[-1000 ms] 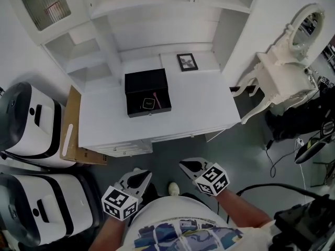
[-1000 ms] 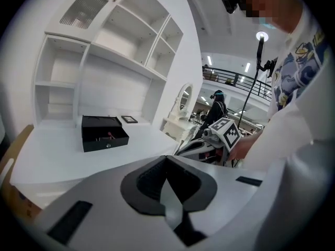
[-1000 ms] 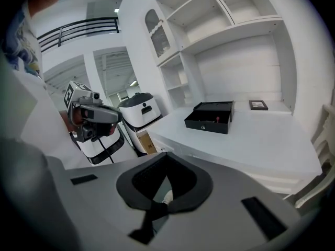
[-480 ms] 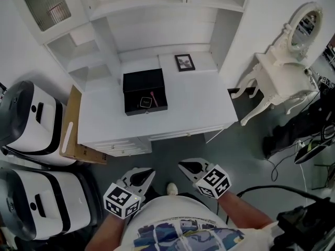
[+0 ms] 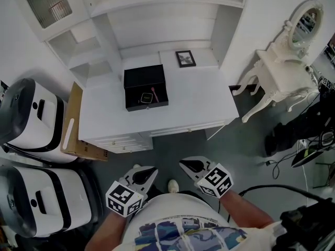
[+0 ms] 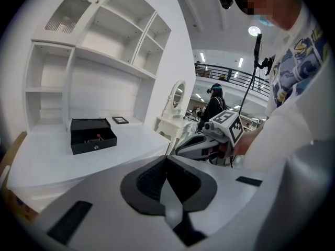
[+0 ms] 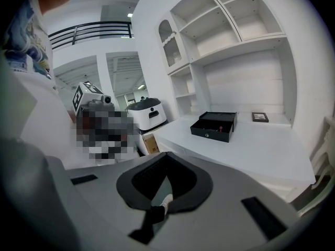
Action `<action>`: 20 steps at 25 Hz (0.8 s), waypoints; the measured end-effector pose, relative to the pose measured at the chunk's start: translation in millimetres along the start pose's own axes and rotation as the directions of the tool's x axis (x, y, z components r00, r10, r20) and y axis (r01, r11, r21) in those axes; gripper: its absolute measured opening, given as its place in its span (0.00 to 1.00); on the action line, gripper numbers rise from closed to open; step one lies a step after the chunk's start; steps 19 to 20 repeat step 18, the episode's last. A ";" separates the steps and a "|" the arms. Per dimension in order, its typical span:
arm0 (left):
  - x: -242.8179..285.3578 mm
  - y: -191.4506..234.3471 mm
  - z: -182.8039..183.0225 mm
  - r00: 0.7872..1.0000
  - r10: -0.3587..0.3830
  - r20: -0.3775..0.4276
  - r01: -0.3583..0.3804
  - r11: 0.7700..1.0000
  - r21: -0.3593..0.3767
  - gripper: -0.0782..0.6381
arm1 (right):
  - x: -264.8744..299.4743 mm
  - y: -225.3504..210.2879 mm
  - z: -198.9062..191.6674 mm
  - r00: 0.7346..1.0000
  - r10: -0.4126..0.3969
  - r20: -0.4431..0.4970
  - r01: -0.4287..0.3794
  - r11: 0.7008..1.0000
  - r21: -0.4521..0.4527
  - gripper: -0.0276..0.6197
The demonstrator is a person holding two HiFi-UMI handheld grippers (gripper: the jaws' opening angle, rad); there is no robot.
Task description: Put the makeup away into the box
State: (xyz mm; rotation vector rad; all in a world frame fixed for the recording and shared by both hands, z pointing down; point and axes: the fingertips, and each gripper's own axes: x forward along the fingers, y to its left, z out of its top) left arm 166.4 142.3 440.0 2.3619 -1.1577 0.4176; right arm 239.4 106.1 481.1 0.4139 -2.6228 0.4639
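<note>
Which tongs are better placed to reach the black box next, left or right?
Left, slightly. The box sits left of middle on the desk, more nearly ahead of the left tongs than the right tongs. Both are shut, empty and well short of it.

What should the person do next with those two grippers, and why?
Probably step closer and reach toward the black box. The left gripper and right gripper are shut and empty, near the person's body, away from the desk. The box stands open with a pink stick inside, and no loose makeup shows on the desk, so shutting it seems likely.
</note>
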 end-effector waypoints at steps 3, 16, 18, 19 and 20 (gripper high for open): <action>-1.8 0.2 -0.3 1.000 0.002 -0.001 -0.002 1.000 0.001 0.13 | 0.3 1.7 -0.6 1.000 0.000 0.001 0.000 1.000 0.000 0.08; -8.1 4.8 -6.9 1.000 0.014 0.000 -0.014 1.000 -0.013 0.13 | 8.3 6.9 -7.7 1.000 0.009 -0.019 -0.009 1.000 -0.007 0.08; -8.8 7.2 -7.5 1.000 0.015 0.002 -0.015 1.000 -0.017 0.13 | 11.1 6.7 -8.2 1.000 0.010 -0.024 -0.011 1.000 -0.007 0.08; -8.8 7.2 -7.5 1.000 0.015 0.002 -0.015 1.000 -0.017 0.13 | 11.1 6.7 -8.2 1.000 0.010 -0.024 -0.011 1.000 -0.007 0.08; -8.8 7.2 -7.5 1.000 0.015 0.002 -0.015 1.000 -0.017 0.13 | 11.1 6.7 -8.2 1.000 0.010 -0.024 -0.011 1.000 -0.007 0.08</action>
